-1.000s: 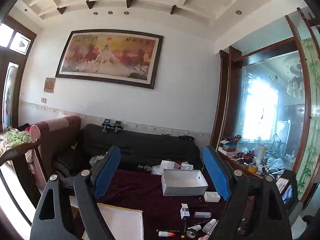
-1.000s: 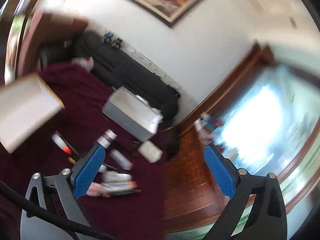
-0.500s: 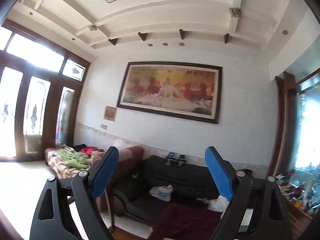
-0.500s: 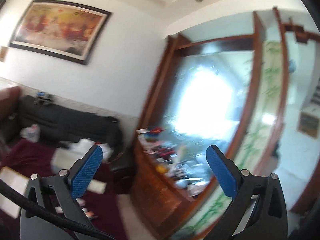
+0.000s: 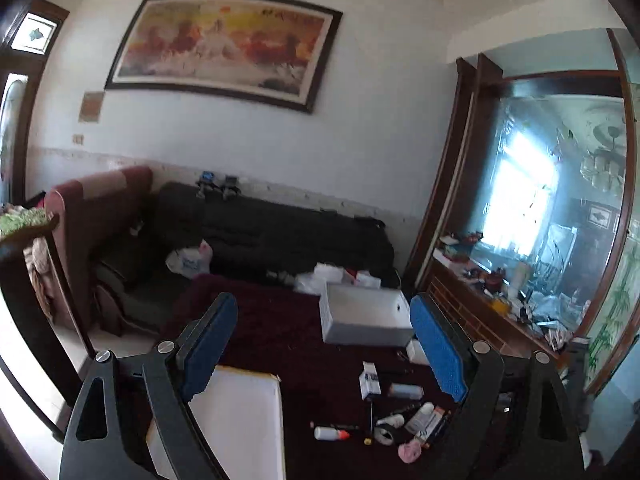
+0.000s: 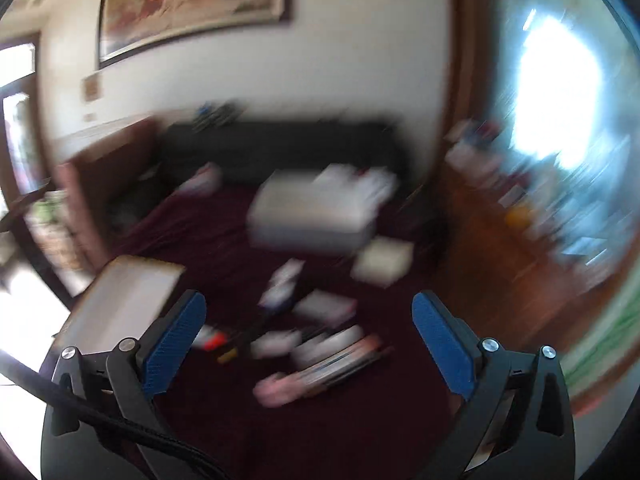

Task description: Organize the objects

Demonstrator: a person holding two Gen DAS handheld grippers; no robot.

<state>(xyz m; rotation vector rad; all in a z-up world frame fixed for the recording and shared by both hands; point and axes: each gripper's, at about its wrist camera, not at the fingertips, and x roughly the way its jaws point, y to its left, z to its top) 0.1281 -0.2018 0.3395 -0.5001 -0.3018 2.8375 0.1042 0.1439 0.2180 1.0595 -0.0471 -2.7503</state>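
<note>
Approach phase for me: left gripper [image 5: 324,354] wide apart and empty, right gripper [image 6: 310,346] closing on nothing, next I pick an item for the white box [image 5: 366,320].

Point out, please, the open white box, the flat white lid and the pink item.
open white box [image 5: 366,330], left wrist view, front wall.
flat white lid [image 5: 240,420], left wrist view, top face.
pink item [image 5: 410,452], left wrist view, middle.

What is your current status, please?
Left gripper open, empty. Right gripper closing, nothing between pads. Small items loose on maroon cloth; white box clear.
</note>
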